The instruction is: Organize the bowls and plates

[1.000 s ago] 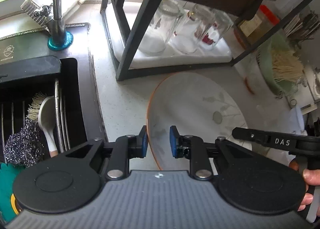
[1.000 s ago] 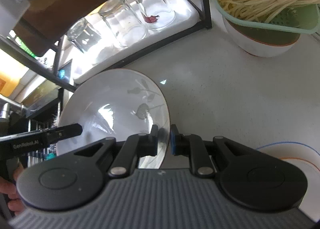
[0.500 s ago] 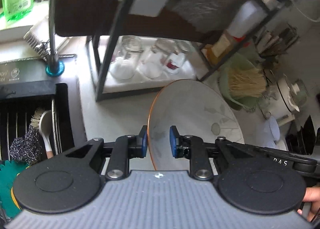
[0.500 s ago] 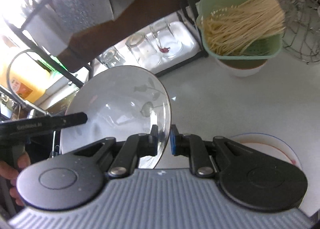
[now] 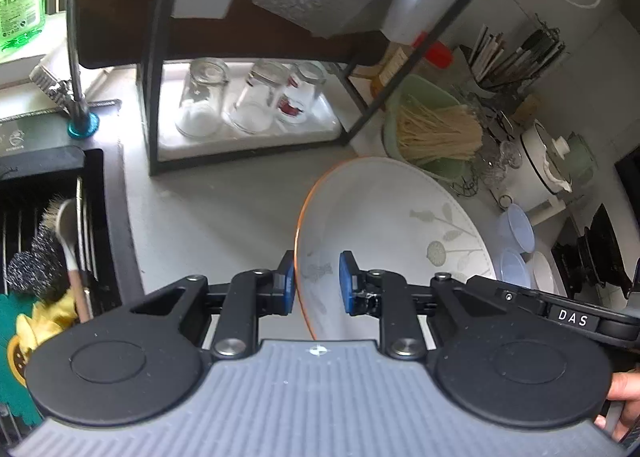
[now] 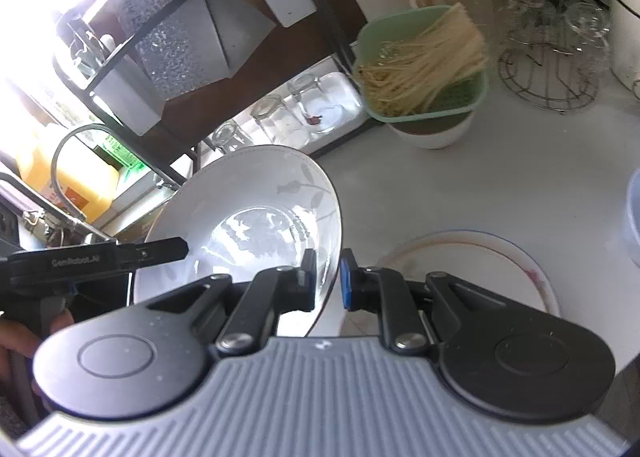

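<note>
A large white plate with an orange rim and a grey leaf pattern hangs in the air above the counter, held by both grippers at opposite edges. My left gripper is shut on its near left rim. My right gripper is shut on its right rim; the plate fills the left of that view. A second white plate with a blue and red rim lies flat on the counter to the right, below the right gripper.
A black rack with three upturned glasses stands behind. A green colander of noodles sits on a white bowl. The sink with brushes is at left. Plastic bowls and a white pot are at right.
Both grippers have lifted the plate higher off the counter. The rack, glasses and colander now look smaller and farther away, and the second plate on the counter has come into fuller view.
</note>
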`<state>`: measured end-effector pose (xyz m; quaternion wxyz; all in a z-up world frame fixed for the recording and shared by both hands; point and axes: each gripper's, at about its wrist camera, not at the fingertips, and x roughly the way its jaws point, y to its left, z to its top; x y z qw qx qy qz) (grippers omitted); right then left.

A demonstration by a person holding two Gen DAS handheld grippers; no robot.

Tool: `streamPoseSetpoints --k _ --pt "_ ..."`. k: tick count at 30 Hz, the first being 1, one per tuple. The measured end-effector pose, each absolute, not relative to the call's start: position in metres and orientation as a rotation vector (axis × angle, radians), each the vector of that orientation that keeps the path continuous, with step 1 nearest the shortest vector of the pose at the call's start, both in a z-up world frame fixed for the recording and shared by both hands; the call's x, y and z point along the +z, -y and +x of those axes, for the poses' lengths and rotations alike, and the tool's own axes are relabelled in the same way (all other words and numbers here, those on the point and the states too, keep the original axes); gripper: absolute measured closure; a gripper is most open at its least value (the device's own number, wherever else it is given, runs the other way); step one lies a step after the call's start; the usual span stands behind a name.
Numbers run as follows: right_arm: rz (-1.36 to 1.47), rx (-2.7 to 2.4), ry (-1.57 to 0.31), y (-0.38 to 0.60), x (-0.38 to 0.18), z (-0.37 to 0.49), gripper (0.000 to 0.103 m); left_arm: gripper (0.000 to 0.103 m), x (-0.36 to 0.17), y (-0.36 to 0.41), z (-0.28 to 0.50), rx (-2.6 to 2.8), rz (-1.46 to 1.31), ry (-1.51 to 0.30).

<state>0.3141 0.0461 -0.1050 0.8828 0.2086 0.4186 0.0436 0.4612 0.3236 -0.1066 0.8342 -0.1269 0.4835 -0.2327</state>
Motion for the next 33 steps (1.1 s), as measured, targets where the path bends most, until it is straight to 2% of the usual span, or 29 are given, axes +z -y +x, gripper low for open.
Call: streamPoseSetpoints --k 14,33 --pt "0.409 0.081 -0.931 -0.002 -0.125 0.279 0.088 0.078 -0.127 -0.268 0.420 -0.475 -0.242 -1.064" --pt "0.400 0.170 -1.050 0.040 -0.183 0.288 0.088 0.078 -0.174 -0.206 0.404 -0.317 -0.123 -1.129"
